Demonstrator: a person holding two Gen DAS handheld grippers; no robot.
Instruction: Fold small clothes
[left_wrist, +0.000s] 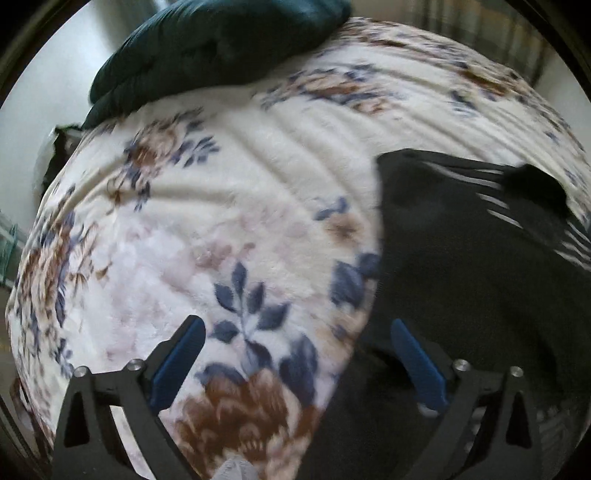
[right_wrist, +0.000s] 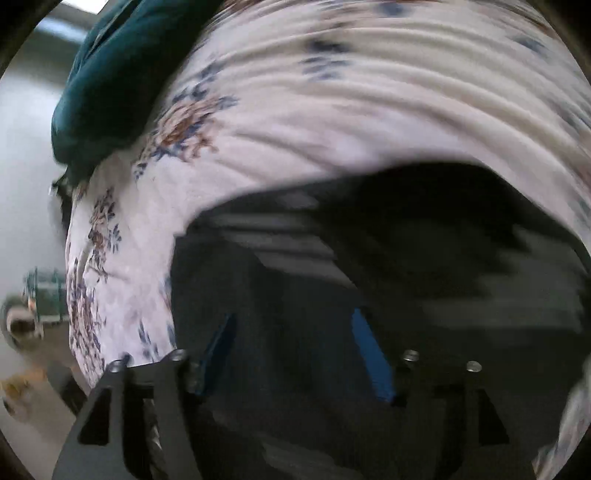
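Observation:
A black garment with white stripes (left_wrist: 461, 258) lies on a floral blanket (left_wrist: 221, 221) at the right of the left wrist view. My left gripper (left_wrist: 297, 326) is open and empty, its left finger over the blanket and its right finger over the garment's left edge. In the right wrist view the same garment (right_wrist: 406, 258) fills the lower middle, blurred by motion. My right gripper (right_wrist: 295, 321) is open just above the garment, with nothing between its blue pads.
A dark teal pillow or quilt (left_wrist: 221, 48) lies at the far left end of the bed; it also shows in the right wrist view (right_wrist: 118, 92). The bed's left edge drops to the floor, where some furniture (right_wrist: 40, 299) stands.

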